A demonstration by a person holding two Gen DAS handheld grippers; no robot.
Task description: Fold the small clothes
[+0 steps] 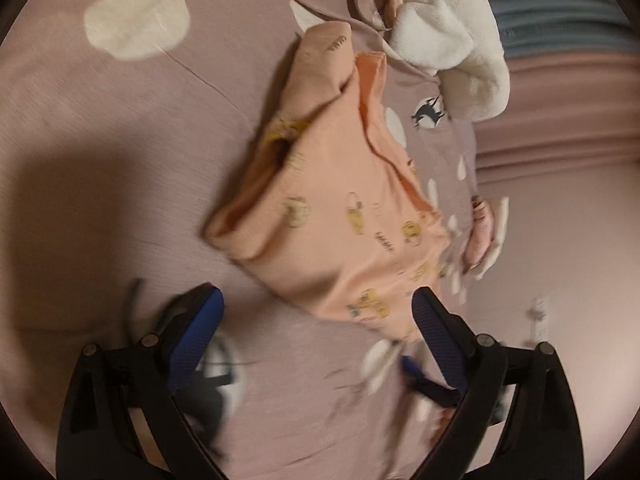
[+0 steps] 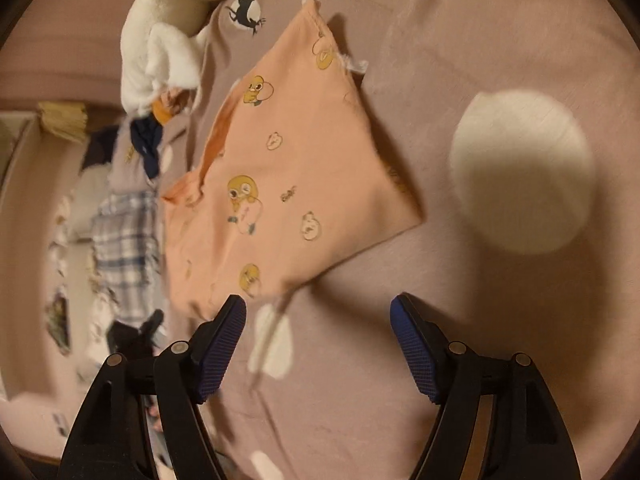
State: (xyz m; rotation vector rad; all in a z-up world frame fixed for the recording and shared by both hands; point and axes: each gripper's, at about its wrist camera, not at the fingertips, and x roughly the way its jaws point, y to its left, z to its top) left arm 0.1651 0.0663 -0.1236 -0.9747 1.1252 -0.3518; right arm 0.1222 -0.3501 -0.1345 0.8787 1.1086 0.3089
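mauve spotted bedsheet [image 2: 460,300], folded peach printed garment [image 2: 288,184], fluffy white fleece [image 2: 160,52]

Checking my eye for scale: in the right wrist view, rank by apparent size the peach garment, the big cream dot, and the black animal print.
1. Peach garment
2. Cream dot, though nearer the camera
3. Black animal print

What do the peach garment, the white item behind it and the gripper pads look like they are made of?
Peach garment: thin matte knit, likely cotton jersey; it creases softly and carries printed cartoon chicks. White item: plush fleece or faux fur; fuzzy, thick pile. Pads of the right gripper: blue, probably rubber; fine ribbed texture. Bedsheet: mauve woven fabric, matte, with white patches.
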